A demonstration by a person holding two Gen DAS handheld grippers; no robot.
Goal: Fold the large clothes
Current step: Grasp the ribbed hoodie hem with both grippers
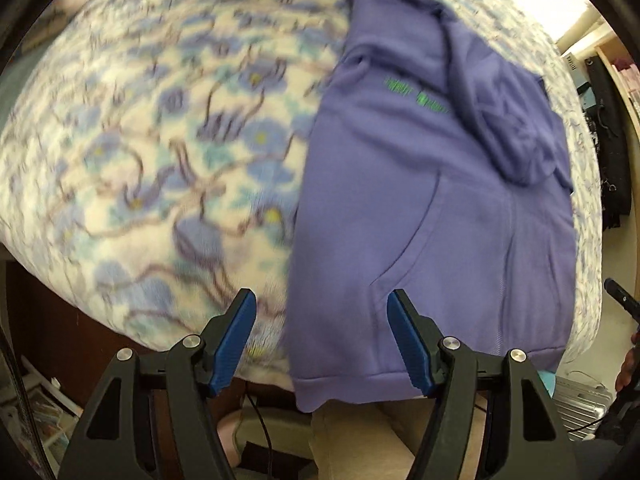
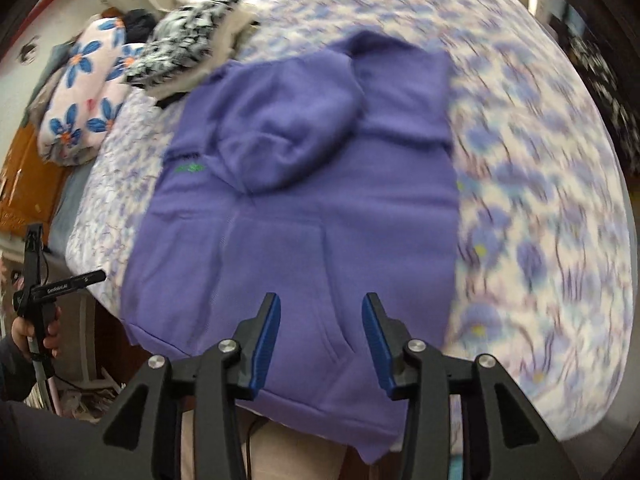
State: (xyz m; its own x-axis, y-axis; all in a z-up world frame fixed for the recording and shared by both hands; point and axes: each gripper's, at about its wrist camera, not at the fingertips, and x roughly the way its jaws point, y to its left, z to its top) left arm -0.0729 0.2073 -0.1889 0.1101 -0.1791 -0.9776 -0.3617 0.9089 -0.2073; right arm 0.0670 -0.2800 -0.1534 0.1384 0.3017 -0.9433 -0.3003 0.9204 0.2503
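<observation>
Two hand-held grippers hang over a bed, both pointing steeply down, both with jaws apart and nothing between the pads. The left hand-held gripper (image 1: 321,304) stands widely spread; ahead of it and mostly to its right lies the hoodie (image 1: 432,200), with its left edge running up between the two blue pads (image 1: 236,344). The right hand-held gripper (image 2: 321,308) is released too, its jaws less far apart, and it hangs over the hoodie (image 2: 312,216) near the hem.

The hoodie is purple, lies flat on the blanket (image 1: 140,160), sleeves folded in so it forms a long rectangle. Its hood (image 2: 288,136) is laid down over the chest, beyond the right gripper. A small green print (image 1: 416,94) shows beside the hood. The front pocket lies directly ahead of the right gripper's fingers. The hem overhangs the bed's near edge, just under both grippers.

Far ahead and left of the right gripper sit a flowered pillow (image 2: 84,88) and a black-and-white garment (image 2: 184,44). At that view's left edge a hand (image 2: 32,332) grips a black handle. Both views are motion-blurred.
</observation>
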